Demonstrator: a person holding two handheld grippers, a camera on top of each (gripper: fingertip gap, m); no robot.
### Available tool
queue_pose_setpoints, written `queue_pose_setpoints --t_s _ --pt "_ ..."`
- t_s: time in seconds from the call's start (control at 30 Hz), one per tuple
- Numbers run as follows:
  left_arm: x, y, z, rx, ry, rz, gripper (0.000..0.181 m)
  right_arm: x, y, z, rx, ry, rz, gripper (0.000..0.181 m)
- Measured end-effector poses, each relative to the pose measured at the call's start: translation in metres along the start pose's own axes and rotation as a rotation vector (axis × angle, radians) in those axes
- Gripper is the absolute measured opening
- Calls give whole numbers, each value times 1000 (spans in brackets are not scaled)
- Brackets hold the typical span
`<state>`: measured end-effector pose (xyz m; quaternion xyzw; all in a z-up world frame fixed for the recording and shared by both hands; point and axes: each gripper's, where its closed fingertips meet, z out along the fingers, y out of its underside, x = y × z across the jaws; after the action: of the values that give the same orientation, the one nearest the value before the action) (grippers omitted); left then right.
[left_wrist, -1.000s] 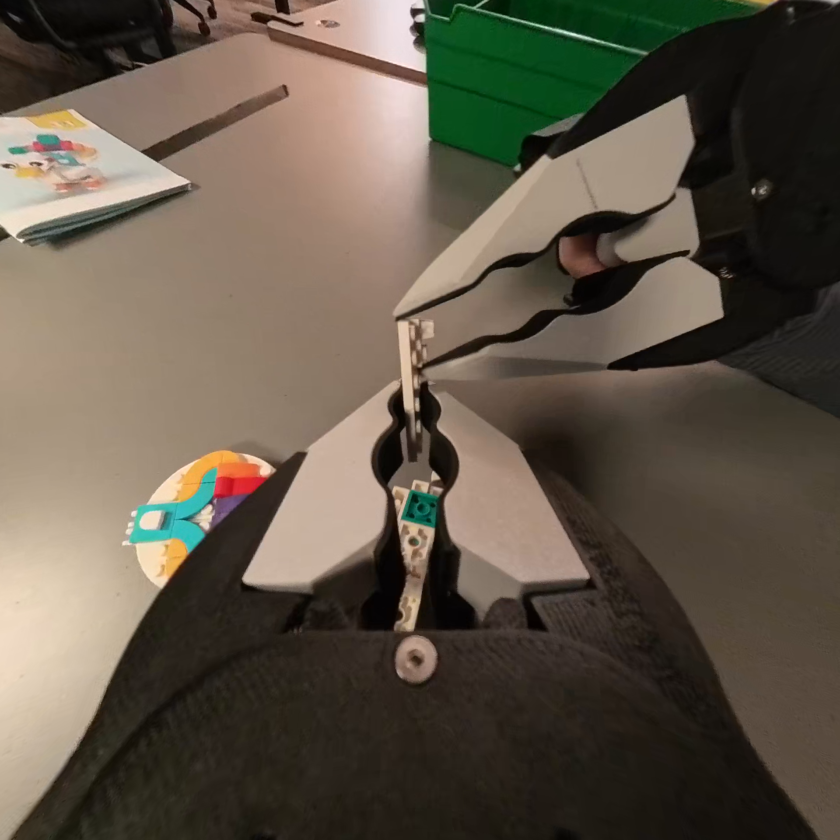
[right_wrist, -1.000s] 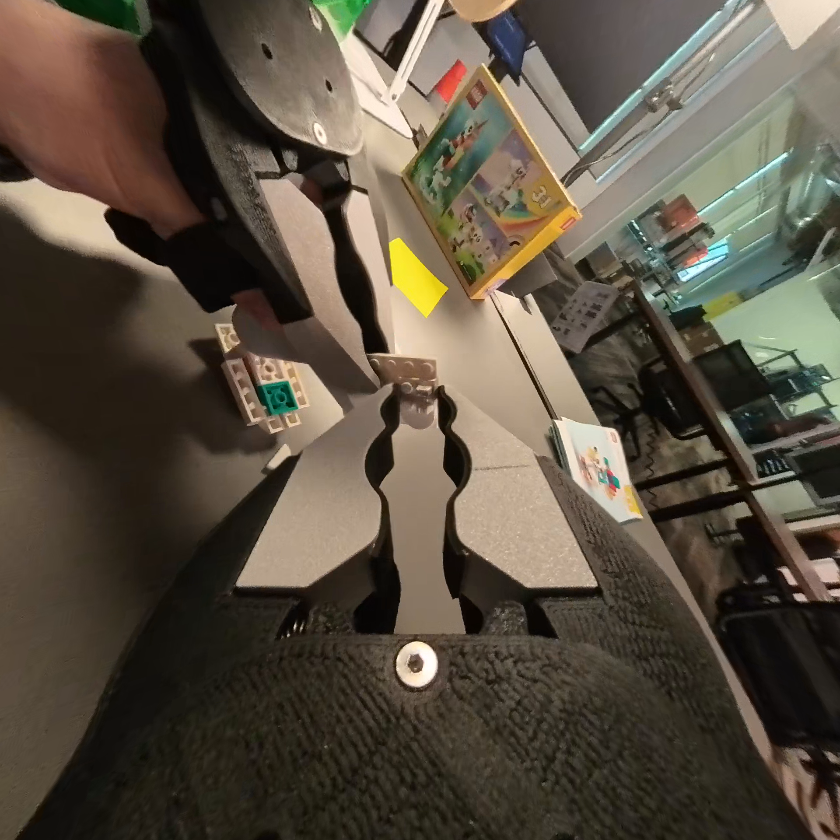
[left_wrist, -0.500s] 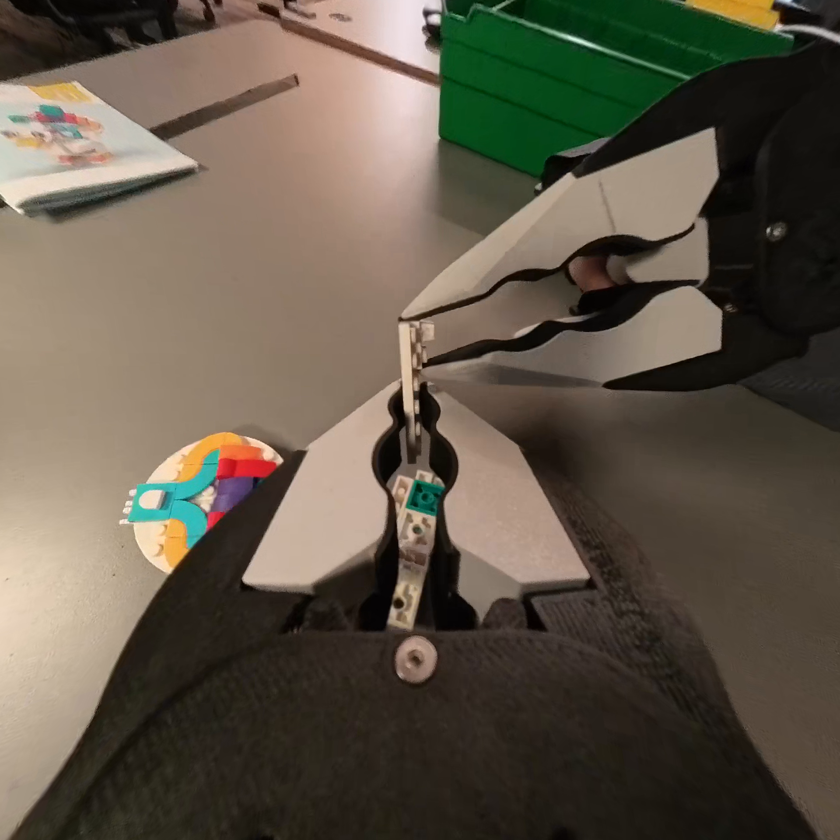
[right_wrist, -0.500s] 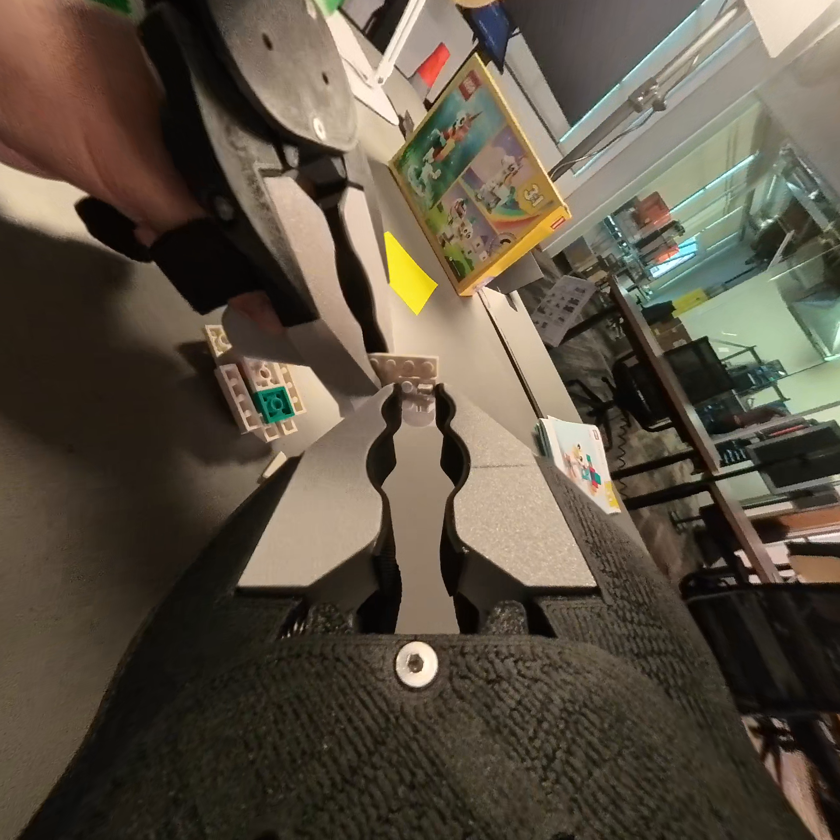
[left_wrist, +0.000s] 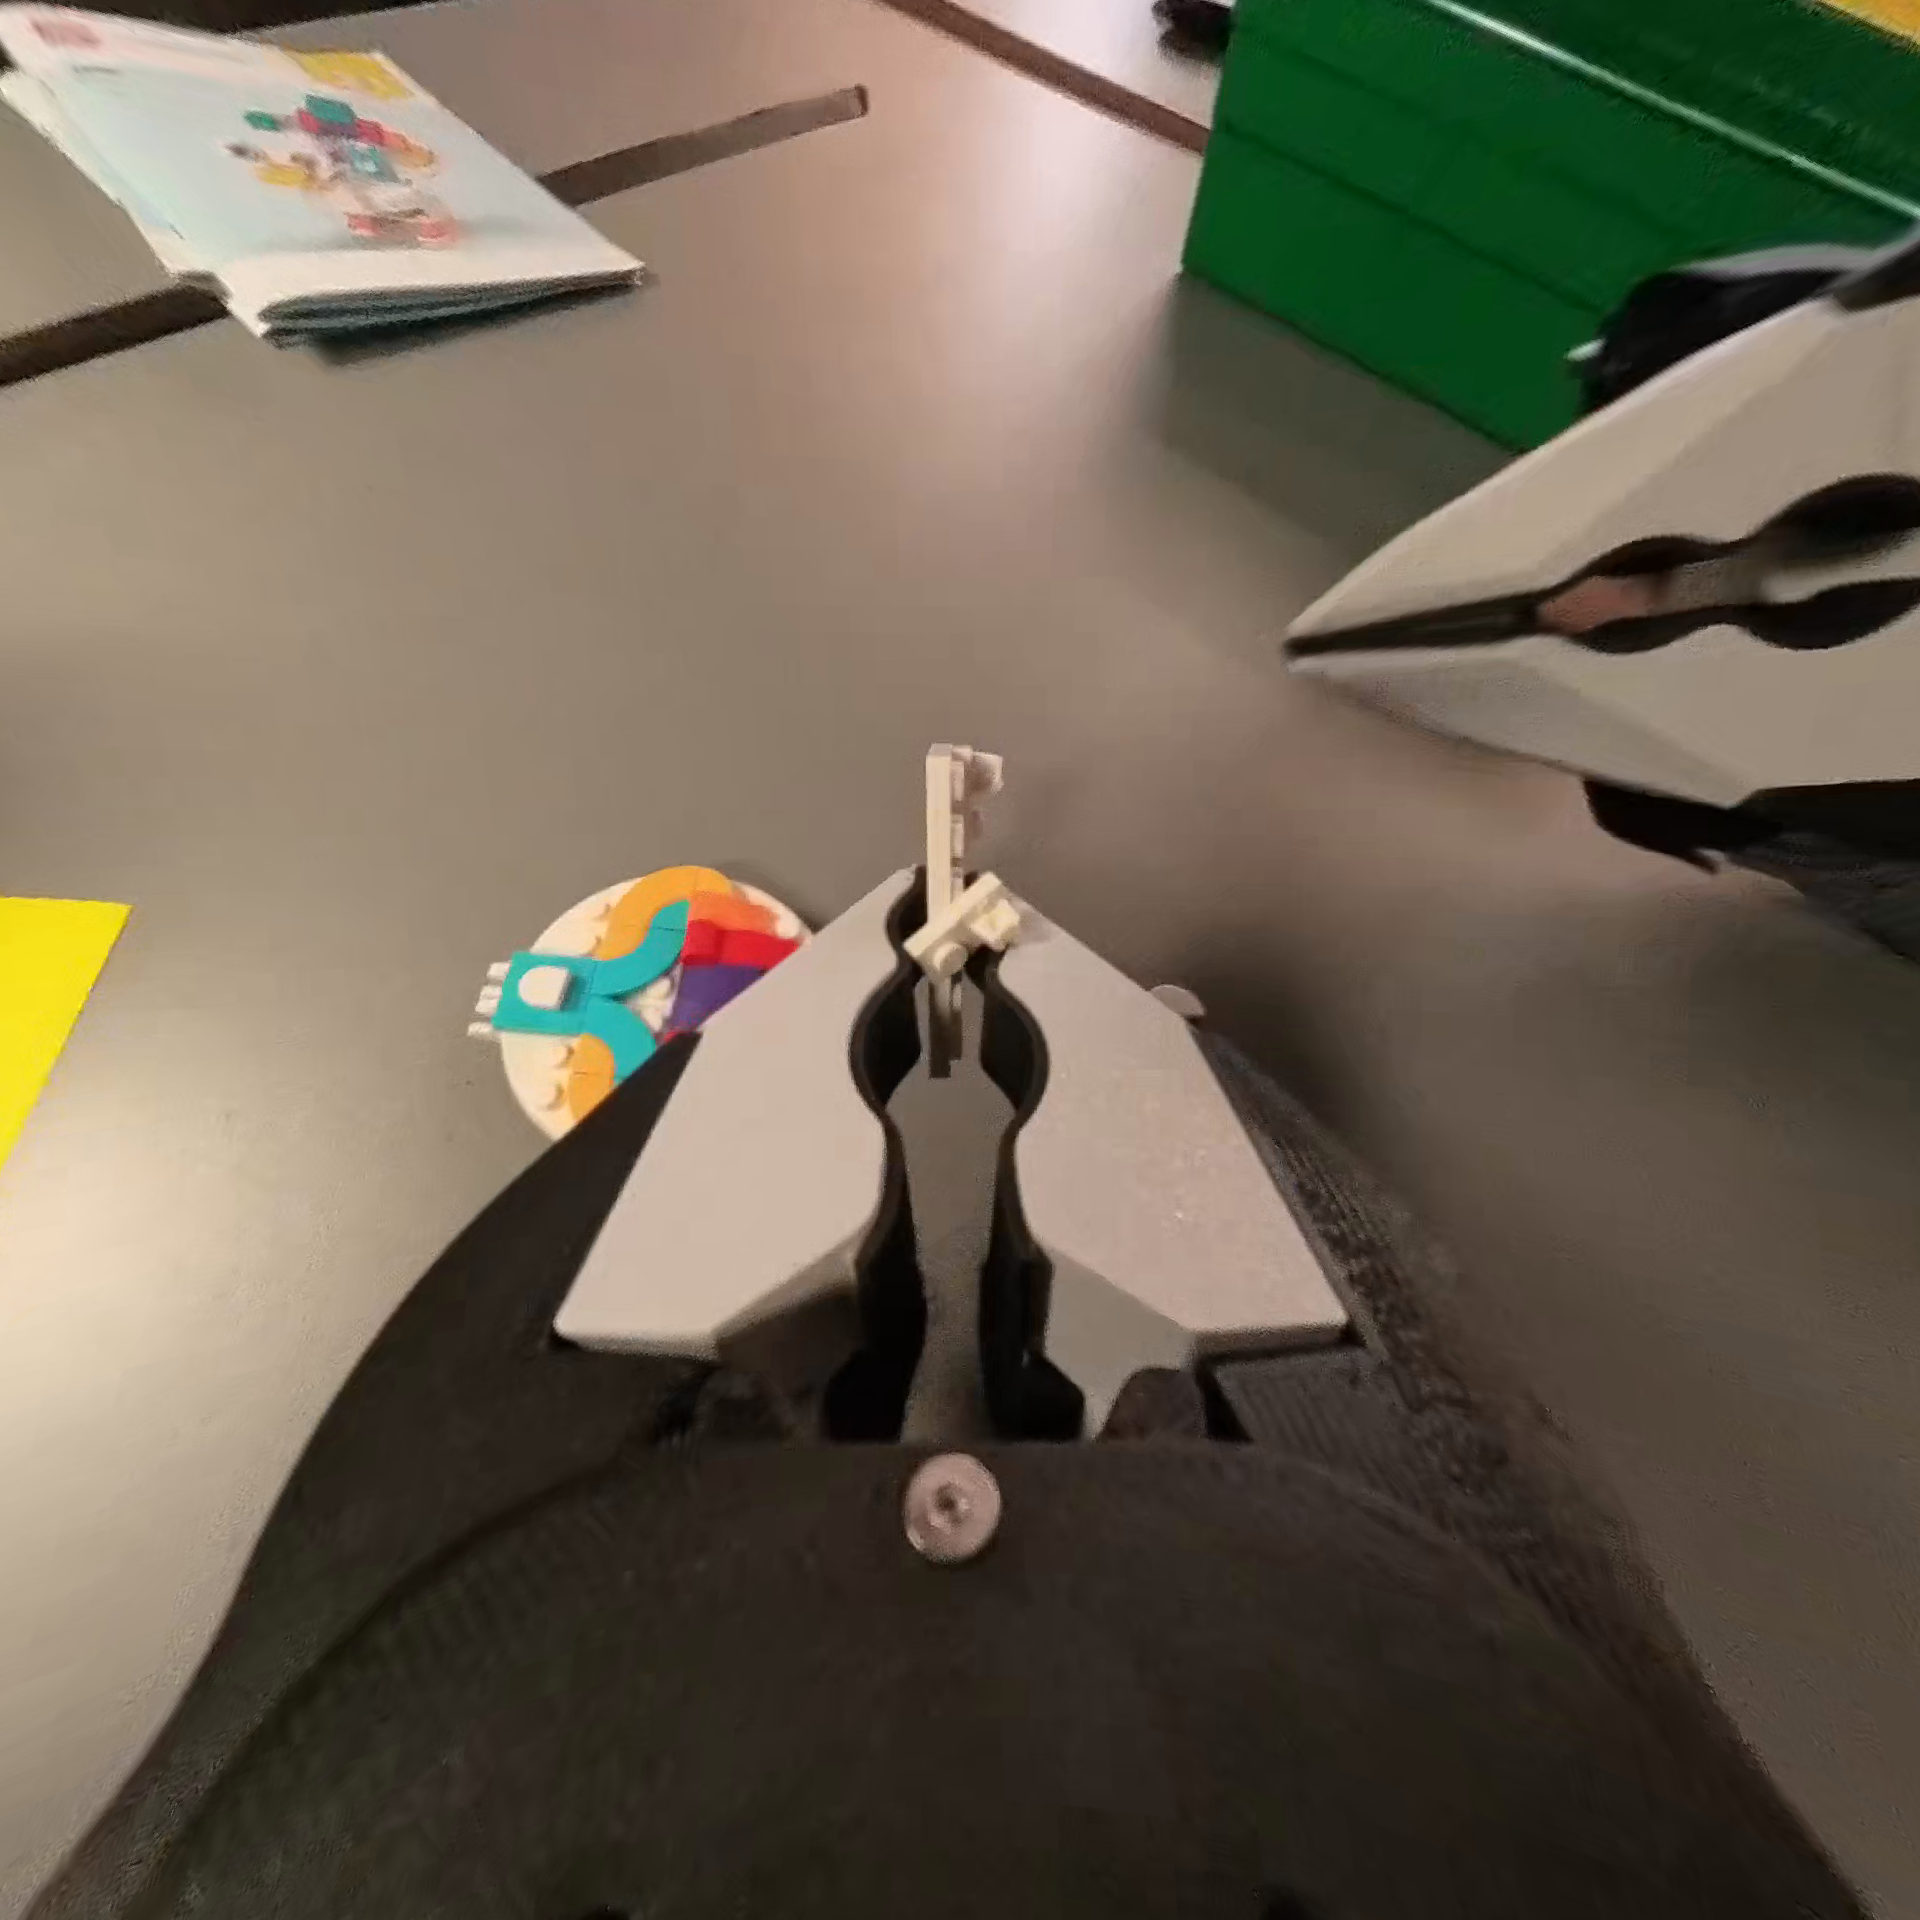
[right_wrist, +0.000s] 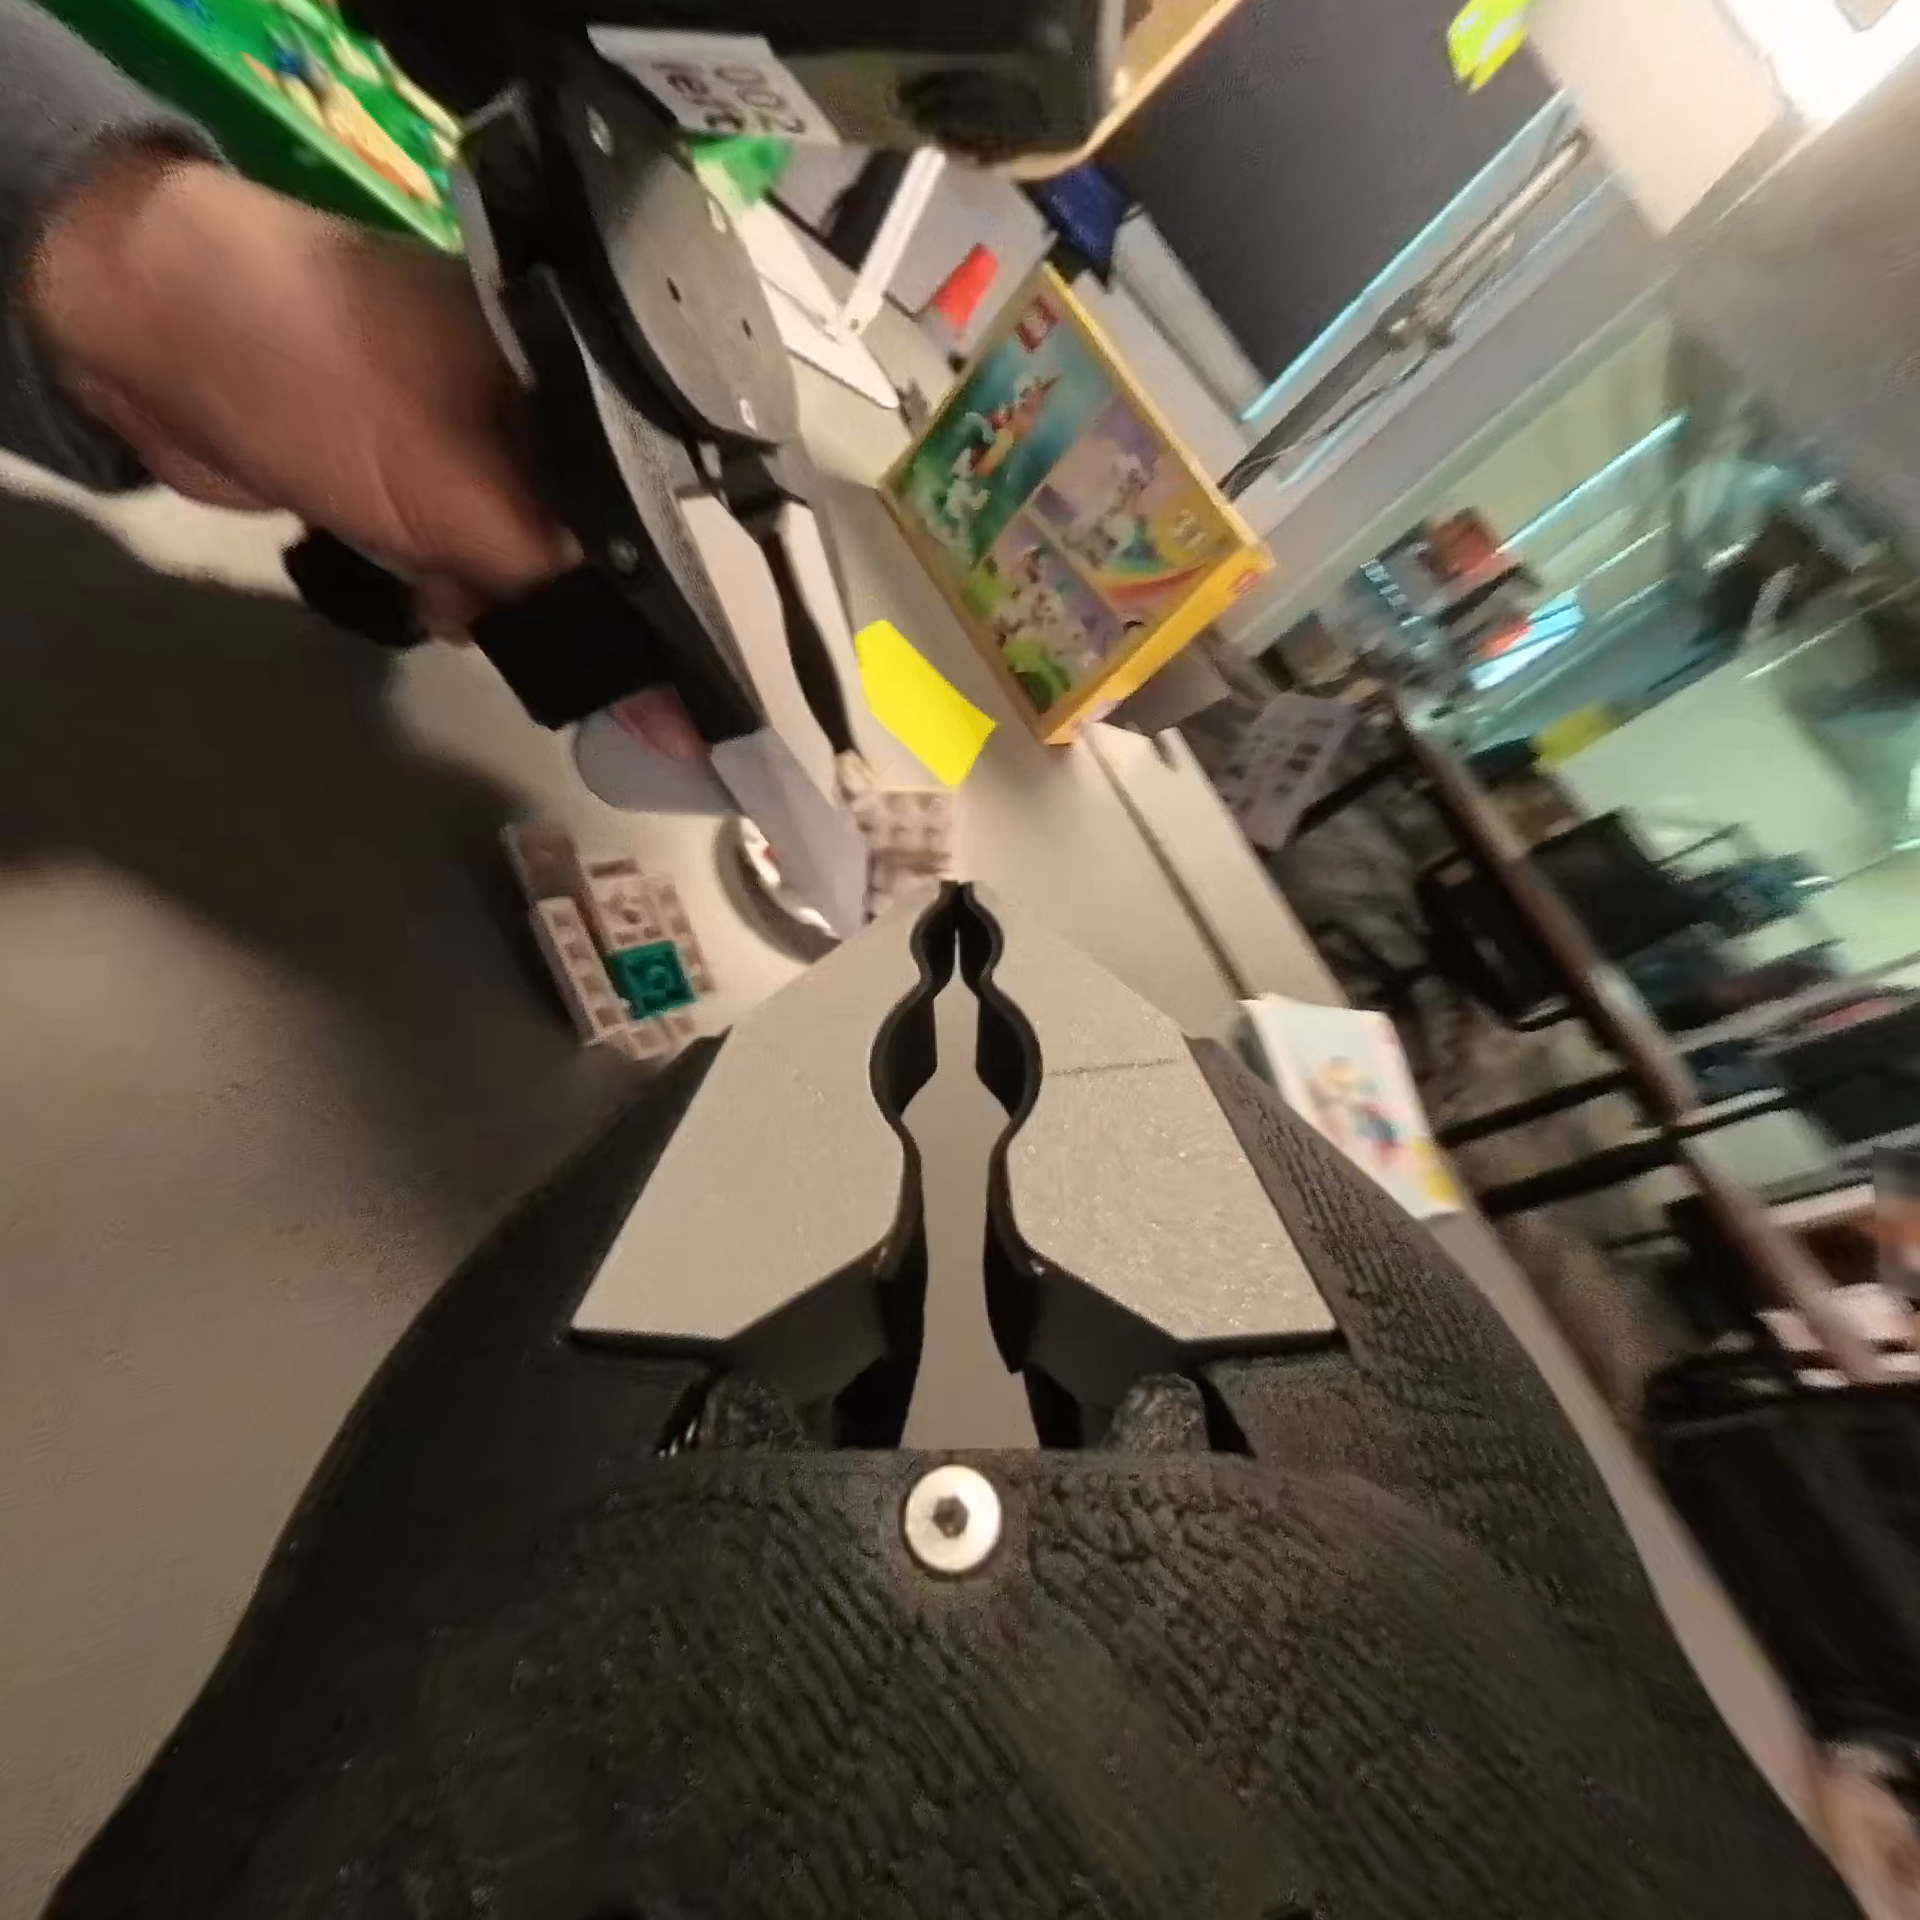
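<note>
My left gripper (left_wrist: 951, 899) is shut on a thin white plate (left_wrist: 943, 821) that stands upright, studs to the right, above the grey table (left_wrist: 520, 623). A small white piece (left_wrist: 961, 927) sits tilted on the plate's studded side, right at my fingertips. My right gripper (right_wrist: 958, 896) is shut with nothing between its tips. It shows in the left wrist view (left_wrist: 1309, 644) to the upper right, clear of the plate. The left gripper also shows in the right wrist view (right_wrist: 847, 774), held by a hand (right_wrist: 291, 384).
A round white disc with coloured curved bricks (left_wrist: 634, 977) lies left of my left gripper. A white and teal brick assembly (right_wrist: 634, 966) lies on the table. A green bin (left_wrist: 1507, 187), a booklet (left_wrist: 312, 177), yellow paper (left_wrist: 42, 987) and a picture box (right_wrist: 1070, 540) stand around. Spacing between my two grippers at the tips: around 7 cm.
The right gripper held the small white piece against the plate; now it has let go, drawn back to the right and shut. The piece stays on the plate. The left gripper has shifted over the table.
</note>
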<state>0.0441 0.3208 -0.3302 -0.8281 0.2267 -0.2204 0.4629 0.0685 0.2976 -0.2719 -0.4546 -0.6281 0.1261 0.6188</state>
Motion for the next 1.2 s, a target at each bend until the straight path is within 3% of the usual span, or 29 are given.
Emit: queue_pose_setpoints --t_s 0.17,0.43,0.63,0.93,1.07,1.2 --pt "23 0 11 -22 65 36 3 -3 10 8 -35 -30 72 0" --pt "26 -3 12 4 54 48 3 -4 23 15 -91 -59 238 4" --pt "19 -16 9 77 -76 157 3 7 16 16 -9 -54 613 2" --pt "16 -25 6 110 -179 245 3 9 16 17 40 -85 811 4" --pt "13 -24 7 87 -247 361 3 9 18 16 81 -145 966 2" --pt "12 -25 6 61 -337 594 4 8 19 14 132 -224 1140 1"
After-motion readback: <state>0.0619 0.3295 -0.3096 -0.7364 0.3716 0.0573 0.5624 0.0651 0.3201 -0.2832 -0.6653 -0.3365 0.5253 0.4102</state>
